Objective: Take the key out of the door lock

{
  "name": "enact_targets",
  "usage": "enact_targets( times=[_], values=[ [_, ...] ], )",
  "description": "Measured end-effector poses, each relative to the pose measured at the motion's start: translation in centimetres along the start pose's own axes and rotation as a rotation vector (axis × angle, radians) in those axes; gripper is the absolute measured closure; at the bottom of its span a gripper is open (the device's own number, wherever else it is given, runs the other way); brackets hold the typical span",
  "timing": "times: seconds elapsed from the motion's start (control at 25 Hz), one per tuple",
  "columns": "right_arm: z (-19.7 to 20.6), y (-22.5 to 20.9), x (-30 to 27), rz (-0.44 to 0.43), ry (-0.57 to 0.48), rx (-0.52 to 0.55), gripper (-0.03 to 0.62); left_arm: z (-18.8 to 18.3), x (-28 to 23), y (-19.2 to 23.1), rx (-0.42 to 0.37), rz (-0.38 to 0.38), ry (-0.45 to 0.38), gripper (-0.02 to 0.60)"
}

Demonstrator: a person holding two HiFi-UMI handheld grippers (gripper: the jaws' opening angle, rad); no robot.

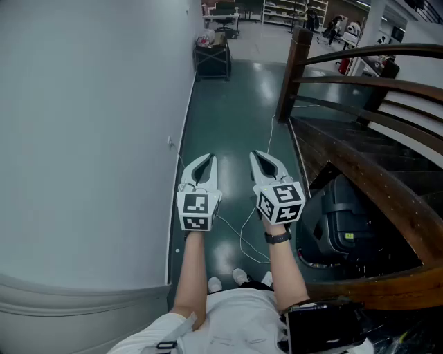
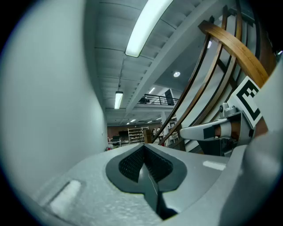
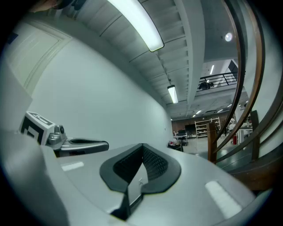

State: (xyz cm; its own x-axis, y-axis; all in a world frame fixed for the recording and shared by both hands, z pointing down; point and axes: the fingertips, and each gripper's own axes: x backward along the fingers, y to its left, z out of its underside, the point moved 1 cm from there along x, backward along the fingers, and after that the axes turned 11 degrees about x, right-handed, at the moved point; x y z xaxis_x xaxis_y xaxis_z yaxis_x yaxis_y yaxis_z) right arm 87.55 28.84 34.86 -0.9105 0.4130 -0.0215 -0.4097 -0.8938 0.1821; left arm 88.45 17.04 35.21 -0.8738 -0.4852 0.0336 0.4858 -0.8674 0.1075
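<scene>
Left gripper point(image 1: 207, 159): clenched, with nothing between the jaws. The ribbed pads meet in its own view. It is held level and points down the corridor.
Right gripper point(image 1: 257, 155): also clenched and holding nothing, pads together. It is level, just beside the left gripper and roughly parallel to it.
Marker cubes: one sits at the back of each gripper, the left cube point(image 1: 196, 211) and the right cube point(image 1: 280, 202), close to the person's hands.
Key and door lock: I cannot find either in any view, so where they are cannot be told.
Wall point(image 1: 90, 138): pale, smooth and curving. It fills the left of the head view, and the left gripper is near it but apart from it.
Floor point(image 1: 228, 104): dark green and glossy, running away ahead of both grippers.
Cable point(image 1: 246, 231): thin and white, trailing in loops across the floor below the grippers.
Railing point(image 1: 374, 86): curved wooden rails on the right, rising from a dark wooden post point(image 1: 294, 69).
Black machine point(image 1: 339, 221): tucked under the staircase, to the right of the right gripper.
Cart point(image 1: 212, 59): dark, with items piled on top, standing by the wall far down the corridor.
Shelving point(image 1: 291, 10): in the open hall beyond.
Wristwatch point(image 1: 277, 237): a black band on the right wrist.
Shoes point(image 1: 239, 276): light-coloured toes on the floor under the forearms.
Ceiling light point(image 2: 146, 26): a long lit strip overhead in the left gripper view.
</scene>
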Motion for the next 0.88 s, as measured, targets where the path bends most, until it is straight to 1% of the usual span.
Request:
enact_targets(
  times=[0.12,0.24,0.32,0.44,0.56,0.64,0.72,0.8,0.88],
  values=[
    [0.3,-2.1,-0.2,-0.012,-0.003,0.002,0.594,0.4,-1.7,-1.6,-0.016,-0.001,-0.016,0.581],
    [1.0,-3.1,-1.2,-0.034,0.003,-0.009,0.594,0.8,-2.4,-2.0,0.005,-0.019,-0.018,0.581],
    [1.8,-2.7,-2.2,-0.070,0.013,-0.031,0.594,1.2,-2.0,-1.5,0.035,-0.055,-0.010,0.581],
    [3.1,-0.4,-3.9,-0.161,0.030,-0.067,0.593,2.1,-0.3,0.5,0.055,-0.143,0.006,0.581],
    [3.9,3.9,-5.3,-0.284,0.042,-0.083,0.594,2.8,3.0,2.8,0.050,-0.255,0.017,0.581],
    [3.7,7.8,-6.2,-0.370,0.042,-0.089,0.593,2.7,5.9,4.5,0.050,-0.321,0.015,0.581],
    [3.4,12.6,-6.9,-0.468,0.042,-0.078,0.594,2.4,9.5,6.6,0.074,-0.396,0.006,0.581],
    [2.2,18.0,-7.4,-0.568,0.023,-0.046,0.596,1.7,13.7,9.1,0.102,-0.499,-0.010,0.581],
    [0.1,22.9,-7.6,-0.644,-0.011,-0.021,0.599,0.5,18.0,11.5,0.087,-0.597,-0.017,0.581]
  ],
)
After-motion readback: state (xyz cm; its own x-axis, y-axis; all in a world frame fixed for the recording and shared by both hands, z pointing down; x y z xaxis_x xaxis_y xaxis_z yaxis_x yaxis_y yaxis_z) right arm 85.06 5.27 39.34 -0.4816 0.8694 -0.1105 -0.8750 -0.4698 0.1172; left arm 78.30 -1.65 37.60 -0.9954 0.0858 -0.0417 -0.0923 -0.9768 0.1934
